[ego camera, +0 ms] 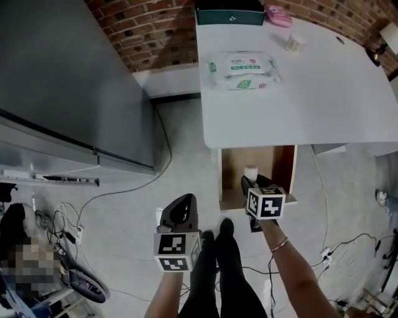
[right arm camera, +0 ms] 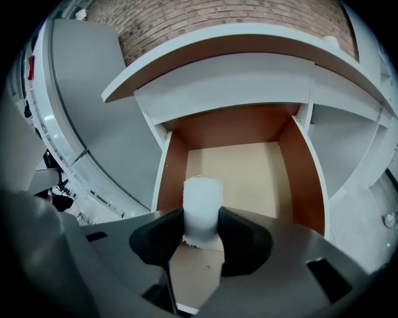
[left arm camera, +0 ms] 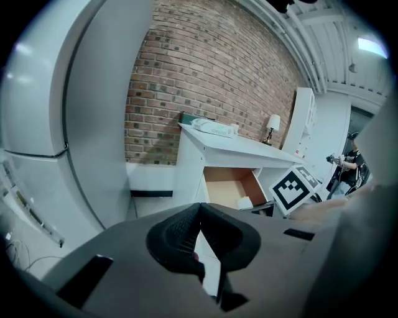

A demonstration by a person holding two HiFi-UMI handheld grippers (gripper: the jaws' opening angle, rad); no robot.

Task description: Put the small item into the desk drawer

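The small item (ego camera: 250, 172) is a white cylinder, held upright with my right gripper (ego camera: 252, 184) shut on it. It hangs over the front part of the open desk drawer (ego camera: 232, 180). In the right gripper view the pads press both sides of the white item (right arm camera: 202, 206), with the drawer's tan floor (right arm camera: 252, 171) and brown side walls behind and beneath it. My left gripper (ego camera: 182, 208) hangs lower left of the drawer over the floor. Its jaws meet at the tips with nothing between them (left arm camera: 200, 208). The left gripper view also catches the open drawer (left arm camera: 225, 185).
The white desk top (ego camera: 311, 105) carries two wipe packs (ego camera: 242, 65), a green box (ego camera: 230, 15), a pink thing (ego camera: 278, 15) and a small jar (ego camera: 295, 42). A tall grey cabinet (ego camera: 62, 81) stands left. Cables (ego camera: 74, 236) trail on the floor. The person's legs (ego camera: 217, 267) are below.
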